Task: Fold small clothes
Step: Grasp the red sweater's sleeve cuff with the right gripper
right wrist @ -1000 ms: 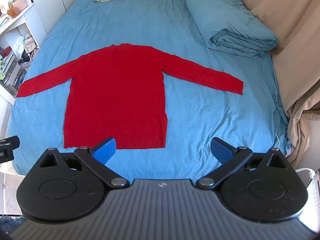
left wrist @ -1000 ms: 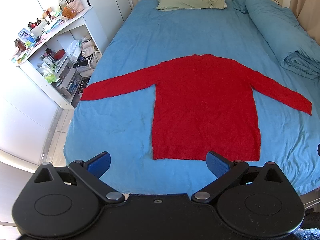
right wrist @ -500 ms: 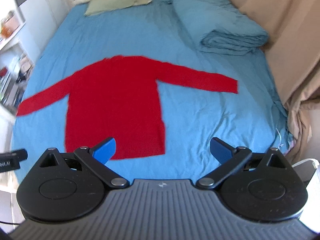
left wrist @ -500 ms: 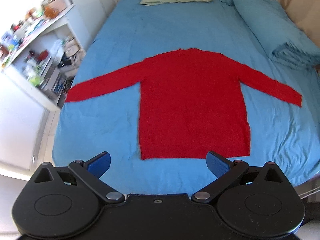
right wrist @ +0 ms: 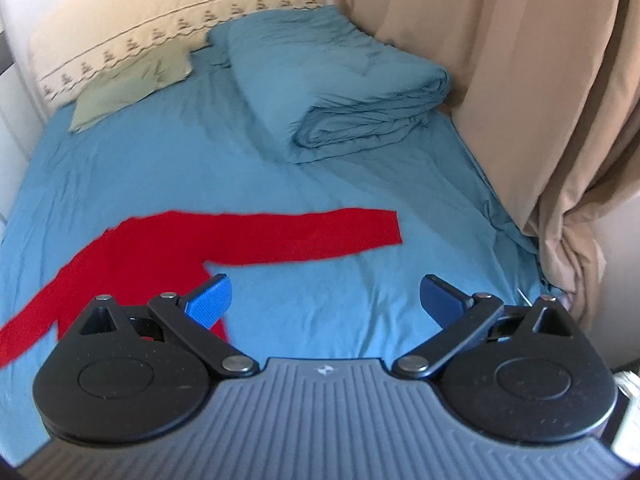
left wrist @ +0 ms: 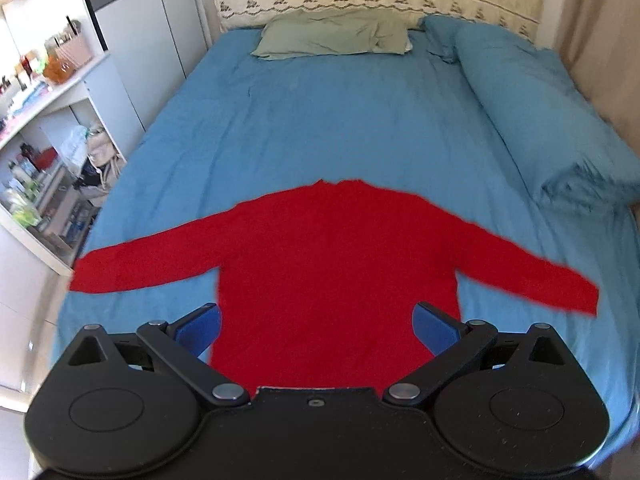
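Note:
A red long-sleeved sweater [left wrist: 336,264] lies flat on the blue bed sheet [left wrist: 320,120], both sleeves spread out sideways. My left gripper [left wrist: 316,326] is open and empty, over the sweater's lower body, its jaws standing about as wide as the body. In the right wrist view the sweater's right sleeve [right wrist: 304,236] stretches toward the right. My right gripper [right wrist: 326,300] is open and empty above bare sheet, just below that sleeve. The sweater's hem is hidden behind both grippers.
A folded blue duvet [right wrist: 352,96] lies along the bed's right side, a green pillow [left wrist: 332,34] at the headboard. White shelves [left wrist: 44,128] with clutter stand left of the bed. A beige curtain [right wrist: 540,100] hangs at the right.
Both grippers have moved forward and lower over the bed. The left now sits over the sweater's body. The right has turned rightward toward the right sleeve. The sweater has not moved.

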`<state>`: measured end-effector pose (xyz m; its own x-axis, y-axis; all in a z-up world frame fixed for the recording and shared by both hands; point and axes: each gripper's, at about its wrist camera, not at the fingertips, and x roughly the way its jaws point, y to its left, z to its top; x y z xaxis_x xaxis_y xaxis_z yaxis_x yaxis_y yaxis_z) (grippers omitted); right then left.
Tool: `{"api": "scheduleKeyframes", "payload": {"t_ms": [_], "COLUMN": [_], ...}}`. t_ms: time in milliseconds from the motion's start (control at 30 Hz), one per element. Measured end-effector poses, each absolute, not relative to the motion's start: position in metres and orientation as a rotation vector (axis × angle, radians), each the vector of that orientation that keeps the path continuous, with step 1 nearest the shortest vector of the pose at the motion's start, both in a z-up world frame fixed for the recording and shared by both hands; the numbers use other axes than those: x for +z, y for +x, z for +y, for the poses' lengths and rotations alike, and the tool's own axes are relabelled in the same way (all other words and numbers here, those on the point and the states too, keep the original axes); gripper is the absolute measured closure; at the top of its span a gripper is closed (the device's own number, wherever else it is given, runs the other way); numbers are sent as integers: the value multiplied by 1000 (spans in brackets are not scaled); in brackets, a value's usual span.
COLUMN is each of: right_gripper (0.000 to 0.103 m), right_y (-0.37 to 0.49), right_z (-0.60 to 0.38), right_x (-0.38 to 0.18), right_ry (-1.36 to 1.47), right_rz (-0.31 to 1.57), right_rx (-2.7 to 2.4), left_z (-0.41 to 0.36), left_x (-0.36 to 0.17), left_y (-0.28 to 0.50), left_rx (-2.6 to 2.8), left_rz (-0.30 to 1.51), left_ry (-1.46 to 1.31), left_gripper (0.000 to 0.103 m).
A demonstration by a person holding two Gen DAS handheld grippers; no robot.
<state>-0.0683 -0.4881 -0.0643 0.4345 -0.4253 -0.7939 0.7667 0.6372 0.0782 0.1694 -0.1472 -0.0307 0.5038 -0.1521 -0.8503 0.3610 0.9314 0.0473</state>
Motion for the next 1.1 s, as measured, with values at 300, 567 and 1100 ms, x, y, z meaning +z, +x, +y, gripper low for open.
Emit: {"api": "scheduleKeyframes", "payload": {"t_ms": [300,567,1100], "right_gripper": [0,15,67], "right_y": [-18,8,36], "right_z": [-634,-703,-738], "right_x": [-218,-368,-461], "right_ry": [604,768,845], "right_rz": [837,829,745], "right_rx": [-840,-900,-1045], "left_z": [-246,-301,-339], "left_x": [-125,-237,-372], "left_y": [261,334,421], "left_rx": [-207,-170,-88], "left_rz": [1004,1073,1175], "left_ry": [203,188,254], "left_gripper": [0,0,0]}}
